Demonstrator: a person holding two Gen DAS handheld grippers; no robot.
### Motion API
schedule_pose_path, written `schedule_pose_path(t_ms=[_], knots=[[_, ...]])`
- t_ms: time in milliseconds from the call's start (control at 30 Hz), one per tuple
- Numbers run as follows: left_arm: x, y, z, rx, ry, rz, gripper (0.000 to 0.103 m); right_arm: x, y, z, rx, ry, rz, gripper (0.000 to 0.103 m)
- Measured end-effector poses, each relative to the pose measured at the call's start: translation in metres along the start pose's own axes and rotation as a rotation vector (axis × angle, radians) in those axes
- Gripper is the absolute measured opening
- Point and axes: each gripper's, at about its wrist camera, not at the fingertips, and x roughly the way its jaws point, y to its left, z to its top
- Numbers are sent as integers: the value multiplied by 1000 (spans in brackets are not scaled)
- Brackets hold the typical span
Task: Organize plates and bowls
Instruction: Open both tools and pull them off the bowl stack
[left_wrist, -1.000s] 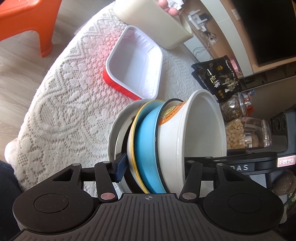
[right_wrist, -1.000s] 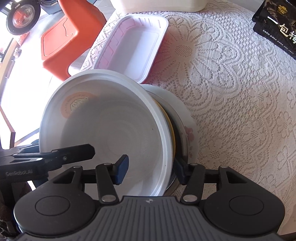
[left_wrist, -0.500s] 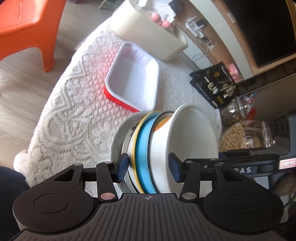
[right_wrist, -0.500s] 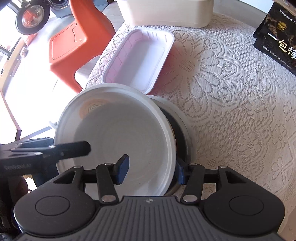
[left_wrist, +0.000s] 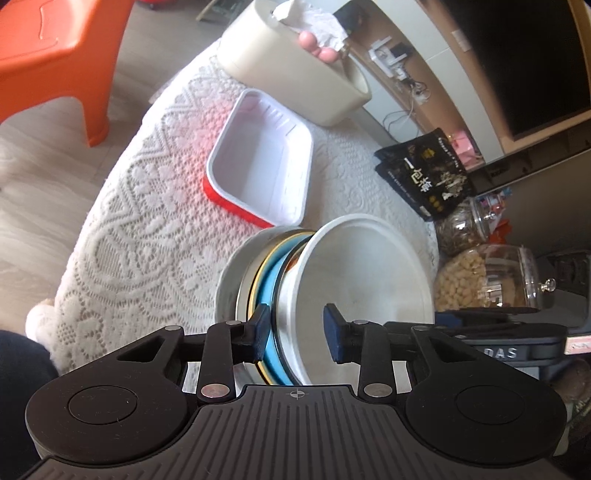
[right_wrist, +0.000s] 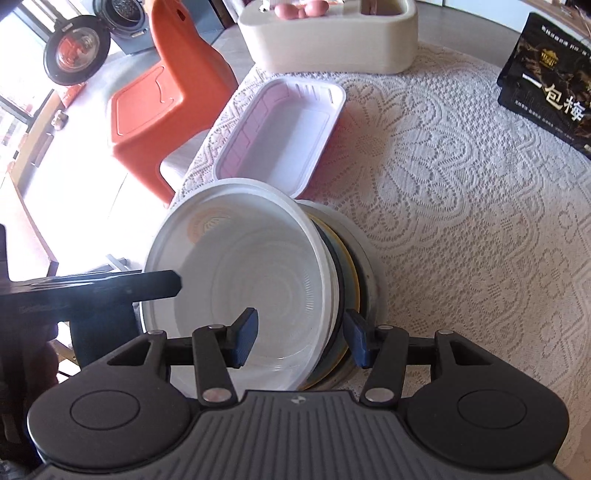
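A nested stack stands tilted on its edge on the lace tablecloth (left_wrist: 147, 229). From one side to the other it is a white plate (left_wrist: 226, 284), a metal bowl (left_wrist: 244, 291), a yellow-rimmed plate, a blue plate (left_wrist: 271, 295) and a white plastic bowl (left_wrist: 369, 273) (right_wrist: 251, 266). My left gripper (left_wrist: 295, 334) straddles the near rim. One pad is by the blue plate and the other inside the white bowl, and the jaws are closing with a gap left. My right gripper (right_wrist: 300, 338) is shut on the stack, with one pad inside the bowl and one on the outer plate (right_wrist: 369, 266).
A red tray with a white inside (left_wrist: 262, 162) (right_wrist: 284, 129) lies just beyond the stack. A beige box (left_wrist: 288, 66) stands at the far edge. A black packet (left_wrist: 424, 173) and glass jars (left_wrist: 487, 277) sit to the right. An orange stool (right_wrist: 166, 110) stands off the table's left edge.
The left jaws have narrowed from wide open to close around the stack's rim. The right gripper has risen a little, and the stack looks smaller and lower in both views.
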Motion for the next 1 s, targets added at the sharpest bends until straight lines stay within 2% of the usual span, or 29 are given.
schedule_pose_path(t_ms=[133, 533, 800, 1000], knots=[[9, -1, -2, 7, 19, 31, 33, -8, 2, -2, -31, -39, -40, 52], [1, -16, -2, 65, -22, 86, 31, -8, 9, -4, -50, -56, 4, 52], [-24, -29, 2, 89, -83, 78, 31, -14, 0, -8, -33, -133, -12, 52], [-21, -22, 7, 56, -61, 76, 25, -11, -19, -18, 24, -156, 6, 52]])
